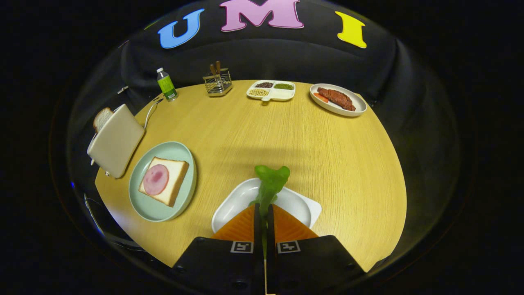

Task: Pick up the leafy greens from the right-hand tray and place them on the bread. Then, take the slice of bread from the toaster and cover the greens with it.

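One step is partly done: the fingers (264, 213) pinch the leafy greens (270, 182) above the white tray (229, 205). Bread with ham (163, 180) waits uncovered; the toaster (116, 140) slice (102, 118) is untouched.

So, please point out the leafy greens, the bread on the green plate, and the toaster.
leafy greens (271, 180): gripper view, on the leaf above the shut fingers.
bread (174, 186): gripper view, bare crumb beside the ham slice.
toaster (116, 141): gripper view, its broad side wall.

I hold the gripper (264, 211) clamped on the green leafy greens (270, 182) above the white rectangular tray (229, 205); left lies the pale green plate (141, 205) bearing the white bread slice (174, 174), the cream toaster (116, 141) behind it.
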### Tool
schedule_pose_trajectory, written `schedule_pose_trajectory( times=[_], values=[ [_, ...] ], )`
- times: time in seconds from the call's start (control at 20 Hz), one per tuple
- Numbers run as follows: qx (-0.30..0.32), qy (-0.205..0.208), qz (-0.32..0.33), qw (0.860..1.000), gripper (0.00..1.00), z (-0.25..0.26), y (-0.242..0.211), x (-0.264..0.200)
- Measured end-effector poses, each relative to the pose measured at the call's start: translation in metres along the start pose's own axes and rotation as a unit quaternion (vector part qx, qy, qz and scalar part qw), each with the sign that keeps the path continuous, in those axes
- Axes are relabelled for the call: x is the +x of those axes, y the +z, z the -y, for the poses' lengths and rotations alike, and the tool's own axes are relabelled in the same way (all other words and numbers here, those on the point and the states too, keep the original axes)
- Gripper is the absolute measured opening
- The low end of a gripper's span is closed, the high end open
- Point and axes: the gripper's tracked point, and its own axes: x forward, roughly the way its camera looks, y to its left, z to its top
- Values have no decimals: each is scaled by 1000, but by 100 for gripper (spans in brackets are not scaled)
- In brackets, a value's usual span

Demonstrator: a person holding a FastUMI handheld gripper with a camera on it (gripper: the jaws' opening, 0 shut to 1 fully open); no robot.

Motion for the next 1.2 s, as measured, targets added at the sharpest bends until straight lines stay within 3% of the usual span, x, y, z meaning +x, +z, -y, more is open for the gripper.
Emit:
schedule_pose_trajectory(
  times=[0.6, 1.2],
  values=[
    [-40, 25, 61, 997, 6, -96, 70, -41],
    [-110, 56, 62, 990, 7, -199, 75, -10]
  ],
)
